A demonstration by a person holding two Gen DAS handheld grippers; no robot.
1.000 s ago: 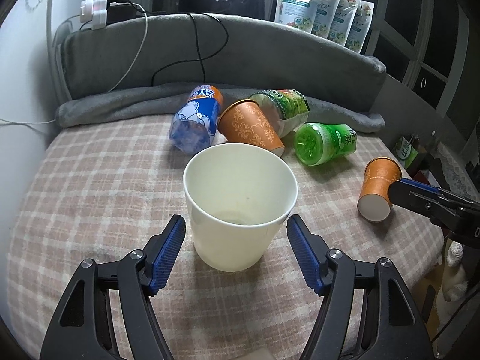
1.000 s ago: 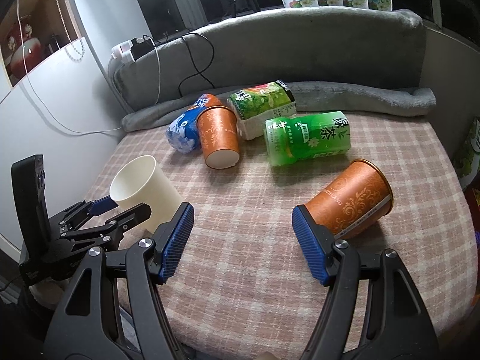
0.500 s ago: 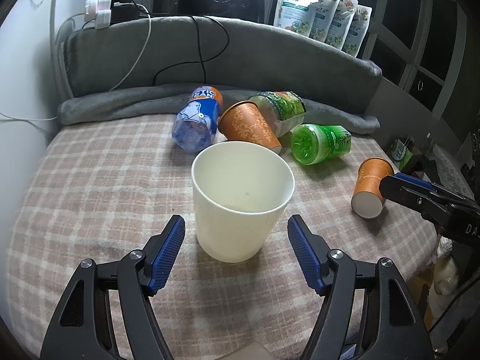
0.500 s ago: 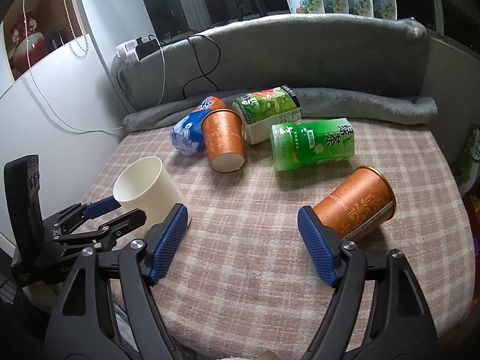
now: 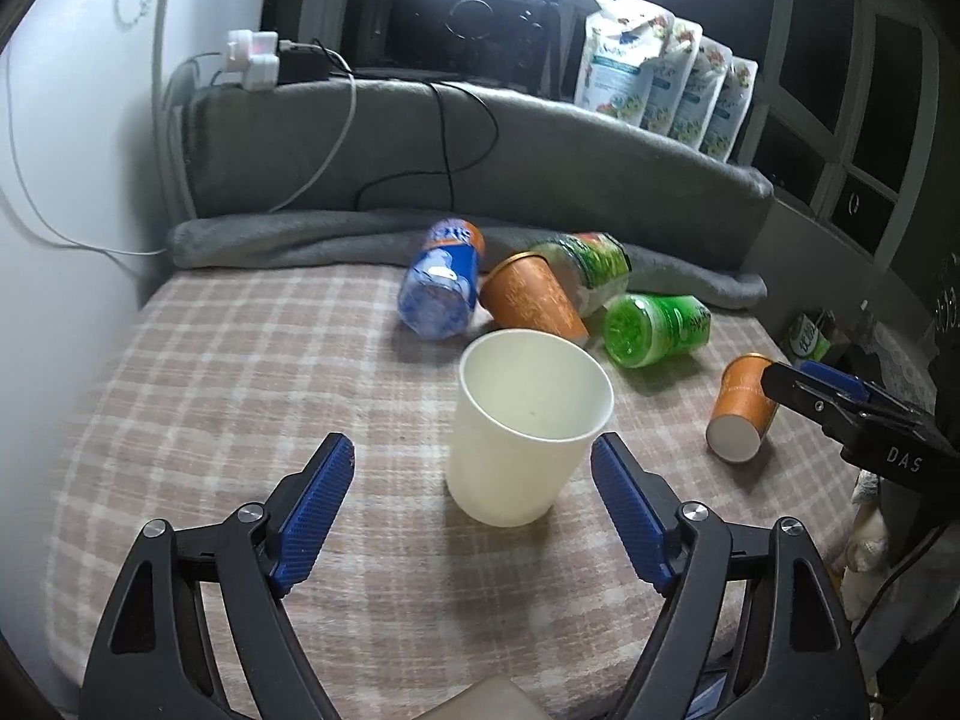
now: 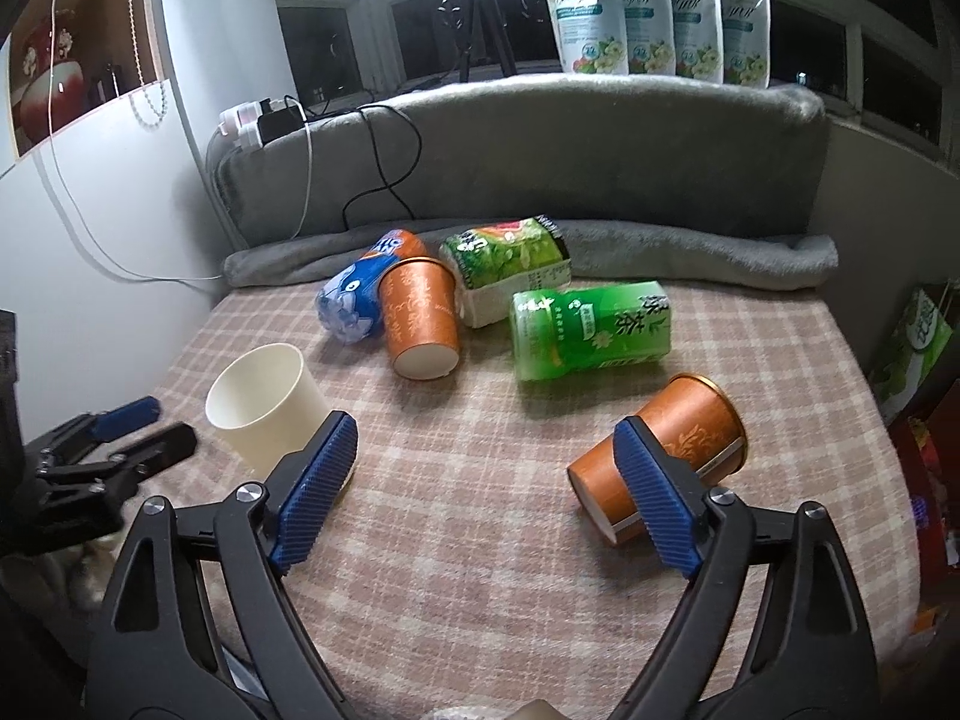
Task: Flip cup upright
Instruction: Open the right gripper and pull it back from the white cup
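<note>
The right gripper (image 6: 486, 492), jaws wide and empty, has the toppled orange cup (image 6: 663, 456) at lower right, base nearest.

Dim, overhead glare, fisheye-warped edges, slight blur

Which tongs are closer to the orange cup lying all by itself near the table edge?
Right. The right tongs are open with one blue pad against that orange cup. The left tongs sit open around the upright white cup, well across the table from it.
</note>
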